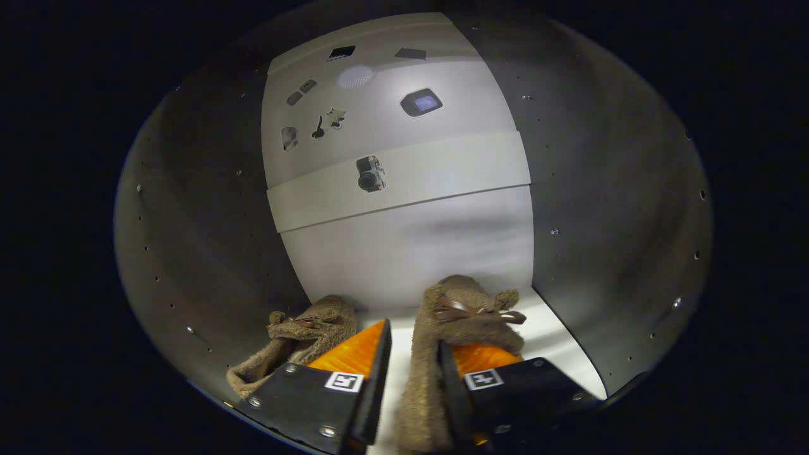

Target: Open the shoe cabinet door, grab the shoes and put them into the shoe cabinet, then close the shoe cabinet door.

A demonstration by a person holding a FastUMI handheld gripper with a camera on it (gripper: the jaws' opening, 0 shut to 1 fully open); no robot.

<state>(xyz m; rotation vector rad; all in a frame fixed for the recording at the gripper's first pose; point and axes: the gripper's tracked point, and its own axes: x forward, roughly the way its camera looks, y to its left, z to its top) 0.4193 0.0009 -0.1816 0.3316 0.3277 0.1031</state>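
I am looking into the shoe cabinet, with its white floor under my fingers and grey side walls on both sides. A brown fuzzy shoe with a dark bow lies on the floor between my fingers, its side against the right finger. A strip of white floor shows between this shoe and the left finger. My gripper is open around it. The second brown shoe rests on the floor to the left of the left finger, close to the left wall.
The left wall and right wall carry rows of small shelf-pin holes. The pale back panel stands just beyond the shoes, crossed by a horizontal band with small dark marks above it.
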